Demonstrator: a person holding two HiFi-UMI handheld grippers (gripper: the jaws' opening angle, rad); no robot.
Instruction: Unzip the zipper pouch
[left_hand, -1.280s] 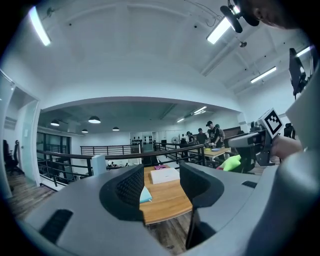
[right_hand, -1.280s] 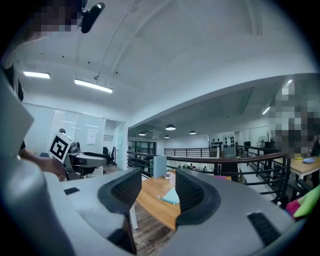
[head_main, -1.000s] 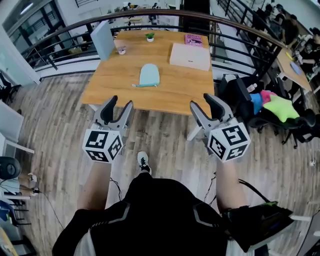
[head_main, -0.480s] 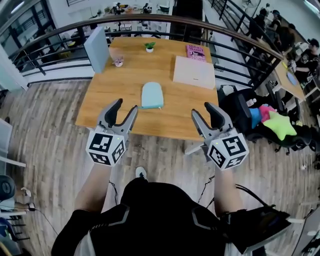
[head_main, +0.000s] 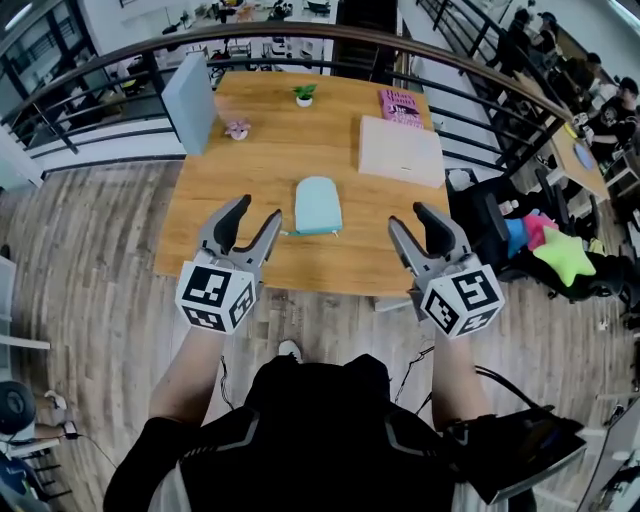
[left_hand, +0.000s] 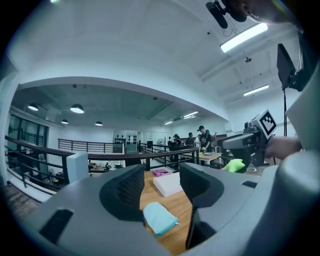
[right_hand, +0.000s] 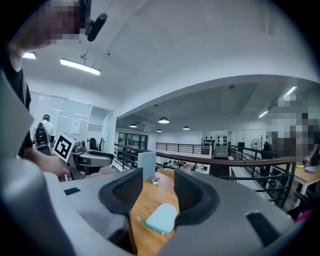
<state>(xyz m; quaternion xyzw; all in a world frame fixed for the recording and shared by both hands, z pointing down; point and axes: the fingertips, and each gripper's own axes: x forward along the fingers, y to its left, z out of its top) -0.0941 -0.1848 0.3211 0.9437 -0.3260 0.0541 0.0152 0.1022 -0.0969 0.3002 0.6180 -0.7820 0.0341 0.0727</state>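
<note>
Pouch (head_main: 318, 205) untouched; L gripper (head_main: 255, 210) jaws apart, empty; R gripper (head_main: 410, 216) apart, narrowing, empty.

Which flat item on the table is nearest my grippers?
The teal pouch, close to the front edge of the table. The white box and pink book sit farther back, at the right.

One pouch (head_main: 317, 205), one box (head_main: 401, 150), one book (head_main: 400, 103), one plant (head_main: 304, 94), two grippers (head_main: 257, 208) (head_main: 411, 215).

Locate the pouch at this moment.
In the head view the pouch lies on the table near its front edge, ahead, between the left gripper and right gripper.
</note>
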